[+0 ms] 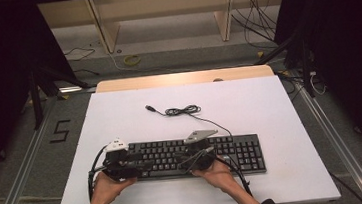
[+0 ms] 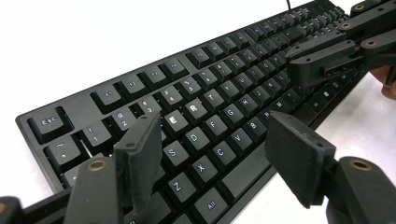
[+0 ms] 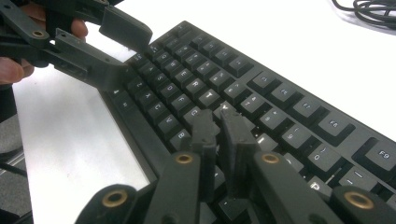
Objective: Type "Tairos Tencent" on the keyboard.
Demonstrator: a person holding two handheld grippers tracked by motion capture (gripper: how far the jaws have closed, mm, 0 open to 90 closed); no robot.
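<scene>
Left tool [image 1: 133,163] sits over the keyboard's [image 1: 239,149] left end, jaws spread wide apart and gripping nothing; in the left gripper view [image 2: 219,158] the two pads straddle the lower letter rows, roughly over S, X, C and V. Right tool [image 1: 194,158] sits near the keyboard's middle, jaws brought together into a near-closed point with only a thin slit between them; in the right gripper view [image 3: 222,135] that point rests on or just above the keys around G and H, contact not resolvable. Keyboard lies on the white table [image 1: 280,112], near edge, long axis running 9 to 3 o'clock across the high view, function row on the far side toward 12. Its cable [image 1: 185,110] trails off toward 12, coiled, plug loose on the table. Key relation: the keys lie directly below both tools, so any press goes straight down; the left-half letters are nearer the left tool, the centre ones nearer the right. The two tools face each other along the long axis, near but apart. Judgement: the right tool, closed to a tip, is better set for a single key; the open left one risks bridging two.
</scene>
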